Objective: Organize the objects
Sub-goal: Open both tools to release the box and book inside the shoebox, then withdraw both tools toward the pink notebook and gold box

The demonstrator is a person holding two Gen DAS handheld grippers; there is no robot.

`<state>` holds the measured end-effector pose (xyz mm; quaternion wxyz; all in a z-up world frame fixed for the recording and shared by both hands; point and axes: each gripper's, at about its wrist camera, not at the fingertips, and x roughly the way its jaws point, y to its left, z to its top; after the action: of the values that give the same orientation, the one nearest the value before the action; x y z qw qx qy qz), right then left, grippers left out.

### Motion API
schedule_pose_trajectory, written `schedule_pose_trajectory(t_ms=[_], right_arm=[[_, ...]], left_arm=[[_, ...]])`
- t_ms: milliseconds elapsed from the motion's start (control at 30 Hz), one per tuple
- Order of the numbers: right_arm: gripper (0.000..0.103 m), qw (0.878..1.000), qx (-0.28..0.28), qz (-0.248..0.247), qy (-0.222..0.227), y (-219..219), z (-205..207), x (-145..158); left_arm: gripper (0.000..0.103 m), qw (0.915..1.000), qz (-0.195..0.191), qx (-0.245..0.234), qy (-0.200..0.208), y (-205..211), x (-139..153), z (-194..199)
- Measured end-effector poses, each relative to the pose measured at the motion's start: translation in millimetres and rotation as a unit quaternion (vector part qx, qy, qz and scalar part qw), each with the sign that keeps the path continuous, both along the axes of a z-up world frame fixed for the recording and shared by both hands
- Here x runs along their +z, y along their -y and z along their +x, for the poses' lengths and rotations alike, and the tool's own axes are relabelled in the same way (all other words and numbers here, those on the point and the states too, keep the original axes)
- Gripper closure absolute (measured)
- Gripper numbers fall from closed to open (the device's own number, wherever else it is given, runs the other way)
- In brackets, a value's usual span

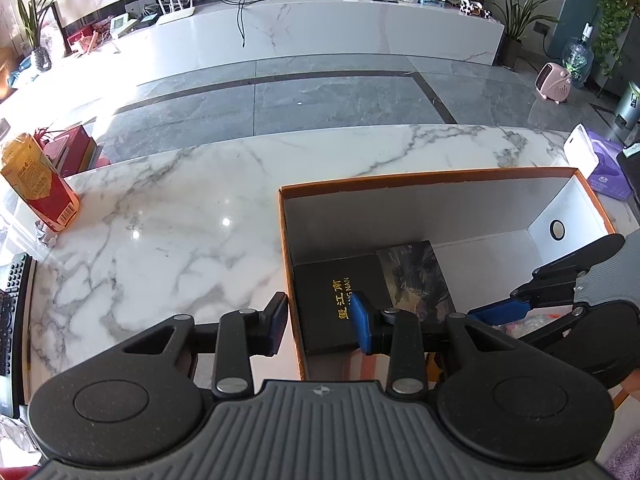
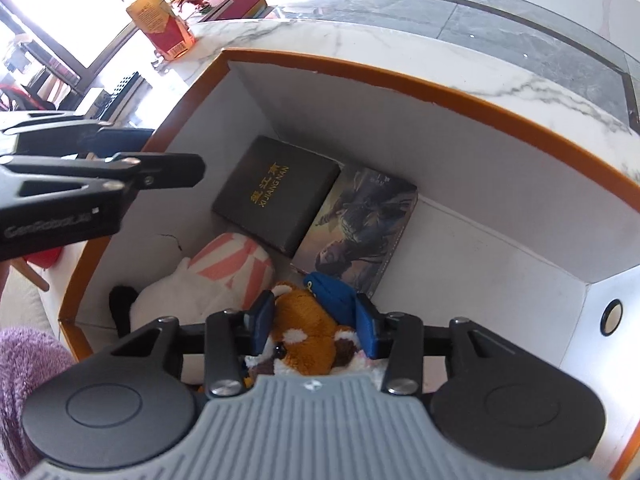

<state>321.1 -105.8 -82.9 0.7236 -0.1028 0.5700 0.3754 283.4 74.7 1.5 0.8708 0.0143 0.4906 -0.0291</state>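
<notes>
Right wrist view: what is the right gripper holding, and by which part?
The head of the orange plush sits between the fingers of the right gripper, just under its blue cap, inside the box. Whether the fingers press on it cannot be told.

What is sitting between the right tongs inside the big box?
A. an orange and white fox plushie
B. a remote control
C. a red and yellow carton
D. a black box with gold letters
A: in the right wrist view, the orange and white fox plushie sits between the blue pads of the right tongs, inside the orange-rimmed box.
</notes>
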Motion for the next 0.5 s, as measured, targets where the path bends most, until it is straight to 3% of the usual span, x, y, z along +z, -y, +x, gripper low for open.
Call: schedule_pose_trajectory(t_ms=[200, 500], right_arm=[[0.053, 0.999, -0.014, -0.005, 0.038, 0.2, -15.1, 18.8], [0.053, 0.989, -0.057, 0.088, 0.101, 38.9, -87.5, 78.6]], left_arm=[[0.058, 0.9997, -0.007, 0.008, 0.024, -9.6, 27.2, -27.6], [0.046, 0.9991, -0.03, 0.009, 0.029, -29.8, 45.1, -100.7]])
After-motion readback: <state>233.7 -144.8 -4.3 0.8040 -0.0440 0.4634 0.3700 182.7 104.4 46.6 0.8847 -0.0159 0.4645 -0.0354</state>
